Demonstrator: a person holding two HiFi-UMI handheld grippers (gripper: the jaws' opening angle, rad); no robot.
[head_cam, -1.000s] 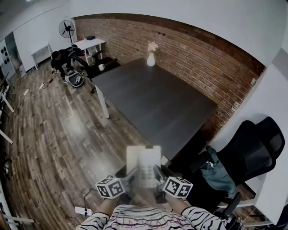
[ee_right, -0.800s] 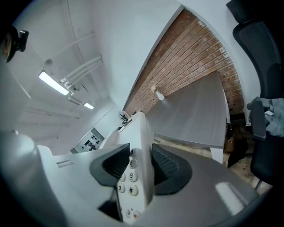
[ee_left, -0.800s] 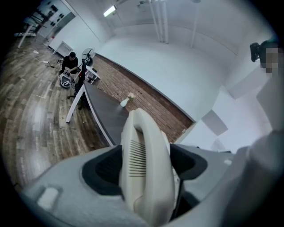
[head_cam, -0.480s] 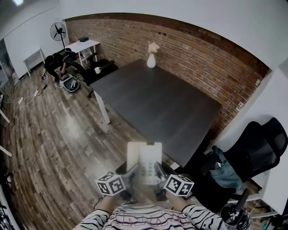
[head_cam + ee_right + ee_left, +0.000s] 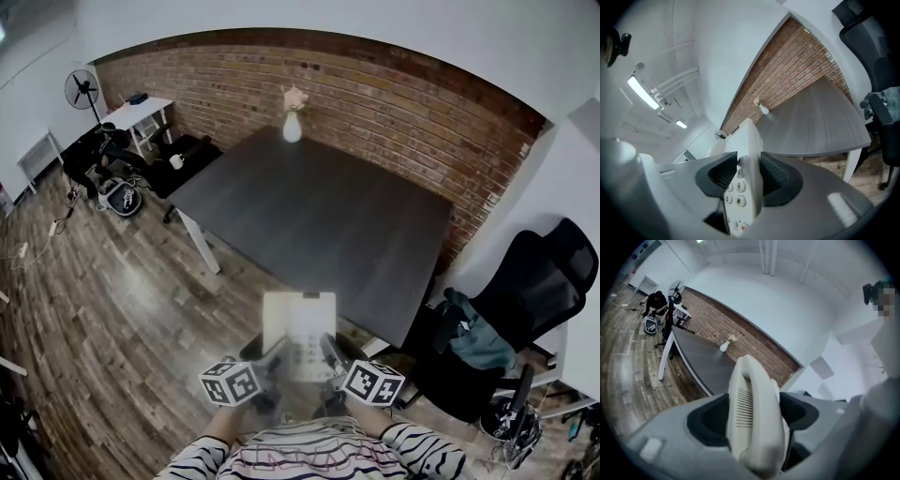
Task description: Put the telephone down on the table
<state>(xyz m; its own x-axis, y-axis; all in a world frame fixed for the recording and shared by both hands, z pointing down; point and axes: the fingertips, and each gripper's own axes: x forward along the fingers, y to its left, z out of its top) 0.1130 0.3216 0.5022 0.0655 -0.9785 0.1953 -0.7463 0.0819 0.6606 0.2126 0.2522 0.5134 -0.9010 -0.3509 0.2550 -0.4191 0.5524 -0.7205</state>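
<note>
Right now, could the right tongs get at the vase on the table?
Probably not. The right tongs are clamped on the telephone, shared with the left tongs, and the vase stands at the far edge of the table by the brick wall.

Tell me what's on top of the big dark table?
Only a small white vase with pale flowers, at the dark grey rectangular table's far edge by the brick wall. The cream plastic telephone hides a bit of its near edge.
</note>
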